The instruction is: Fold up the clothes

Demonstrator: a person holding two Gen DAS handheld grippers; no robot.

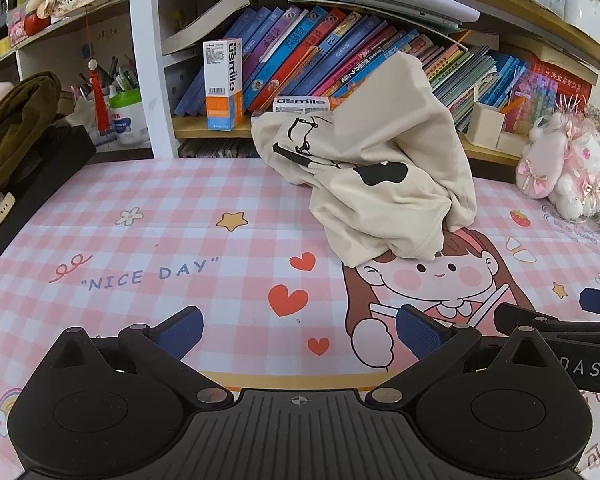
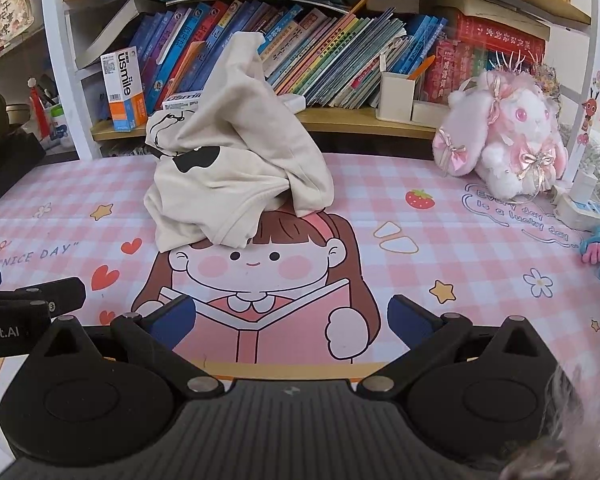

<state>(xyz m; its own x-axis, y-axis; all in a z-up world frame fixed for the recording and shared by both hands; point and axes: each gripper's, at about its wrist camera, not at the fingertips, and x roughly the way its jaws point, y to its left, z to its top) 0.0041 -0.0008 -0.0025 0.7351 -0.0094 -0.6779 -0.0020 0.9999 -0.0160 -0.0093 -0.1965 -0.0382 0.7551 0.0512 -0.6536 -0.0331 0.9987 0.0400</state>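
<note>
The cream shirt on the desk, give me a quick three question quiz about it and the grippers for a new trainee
1. True or false: the cream shirt is already folded flat on the pink checked mat.
2. Multiple choice: what is the left gripper holding? A) the shirt B) a usmile box C) nothing
3. Fill in: the plush rabbit sits to the shirt's ____ in the right wrist view.

Key:
1. False, it lies in a crumpled heap.
2. C, its jaws are open, as are those of the right gripper.
3. Right.
</note>
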